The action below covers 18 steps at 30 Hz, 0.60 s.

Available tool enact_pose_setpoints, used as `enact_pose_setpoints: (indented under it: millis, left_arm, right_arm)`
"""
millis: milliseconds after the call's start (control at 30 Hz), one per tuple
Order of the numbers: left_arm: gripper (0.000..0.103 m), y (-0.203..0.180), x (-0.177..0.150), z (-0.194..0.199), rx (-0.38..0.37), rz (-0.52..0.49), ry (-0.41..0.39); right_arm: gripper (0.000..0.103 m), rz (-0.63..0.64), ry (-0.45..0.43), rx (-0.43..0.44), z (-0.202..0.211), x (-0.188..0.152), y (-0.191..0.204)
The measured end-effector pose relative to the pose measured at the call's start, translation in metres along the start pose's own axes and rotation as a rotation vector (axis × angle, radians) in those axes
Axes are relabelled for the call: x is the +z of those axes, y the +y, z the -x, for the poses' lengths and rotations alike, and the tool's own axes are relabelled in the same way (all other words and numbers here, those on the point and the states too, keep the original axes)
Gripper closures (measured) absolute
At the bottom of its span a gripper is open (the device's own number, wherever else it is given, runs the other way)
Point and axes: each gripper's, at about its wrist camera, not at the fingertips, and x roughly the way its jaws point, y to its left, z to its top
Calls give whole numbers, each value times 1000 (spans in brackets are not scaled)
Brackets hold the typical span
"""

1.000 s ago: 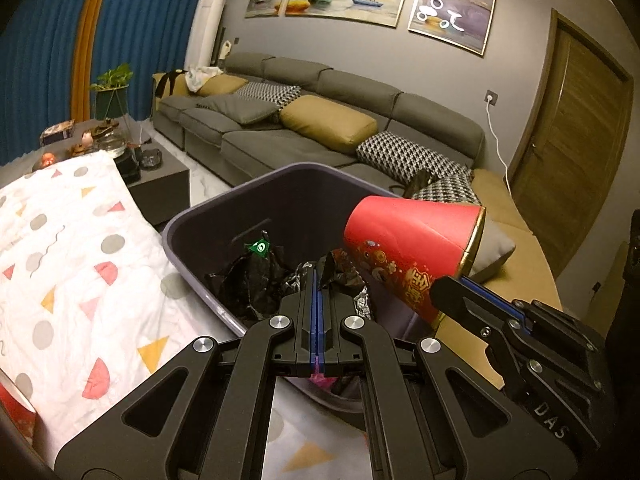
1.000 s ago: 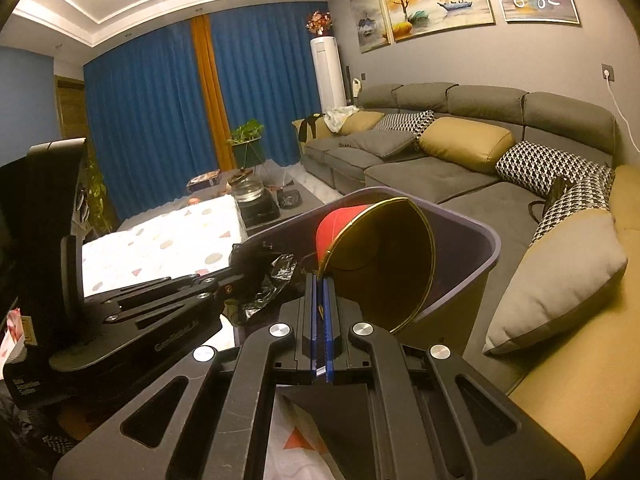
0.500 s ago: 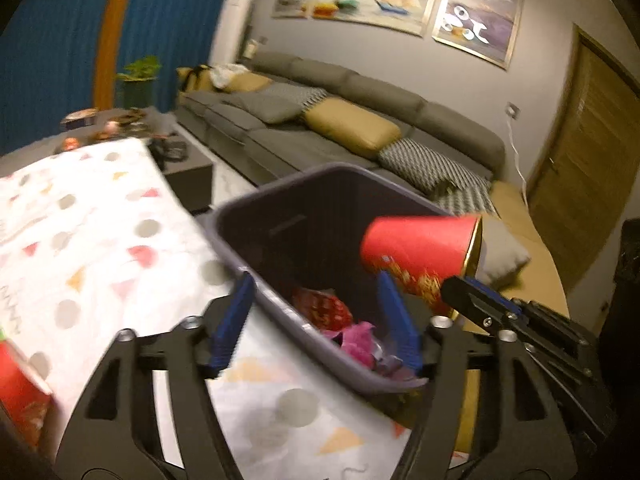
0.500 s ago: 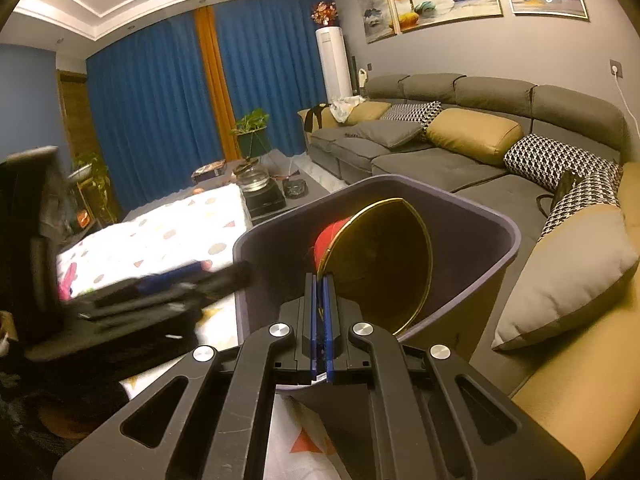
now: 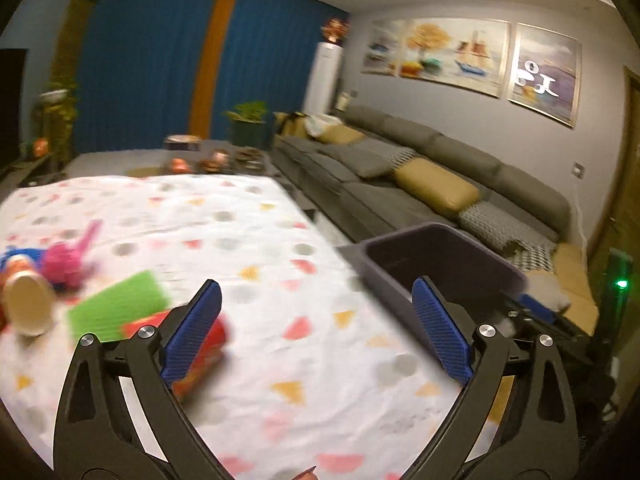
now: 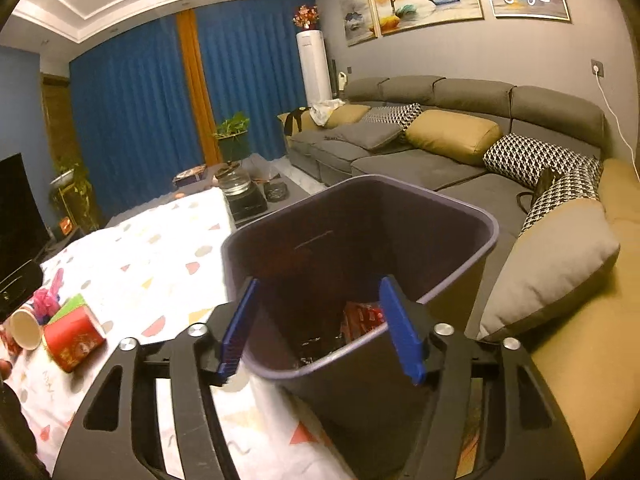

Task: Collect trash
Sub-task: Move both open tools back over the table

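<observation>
My right gripper (image 6: 320,332) hangs over the dark purple bin (image 6: 360,220), its jaws opening with nothing between the pads. A red paper cup (image 6: 360,316) lies inside the bin among dark wrappers. My left gripper (image 5: 316,332) is over the patterned tablecloth (image 5: 260,240), jaws opening wide and holding nothing. The bin (image 5: 432,252) is to its right. Trash lies to its left: a red cup (image 5: 212,344) partly behind the left finger, a green piece (image 5: 116,312), a pink tuft (image 5: 68,260) and a pale-lined cup (image 5: 26,308). The right wrist view shows that red cup (image 6: 72,338) on its side.
A grey sofa (image 6: 420,160) with yellow and patterned cushions runs along the wall behind the bin. A kettle on a black base (image 6: 244,192) and small items stand past the table's far end. Blue curtains (image 6: 132,112) and plants stand at the back.
My right gripper opened and the red cup it held dropped into the bin. My left gripper opened and swung left, away from the bin towards the trash on the table.
</observation>
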Motion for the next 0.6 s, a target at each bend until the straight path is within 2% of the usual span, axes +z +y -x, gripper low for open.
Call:
enact_pose_setpoints:
  millis: [67, 167, 267, 600]
  left_arm:
    - [7, 14, -4, 14, 48, 7, -8]
    - [7, 37, -15, 35, 154, 15, -8]
    - [7, 66, -22, 57, 228, 46, -16]
    - [7, 142, -36, 115, 385, 119, -41]
  right_arm:
    - [31, 15, -15, 2, 12, -3, 7]
    - [27, 27, -41, 14, 29, -8, 21]
    - [27, 31, -47, 46, 41, -14, 35]
    - [26, 97, -34, 213, 69, -41, 123]
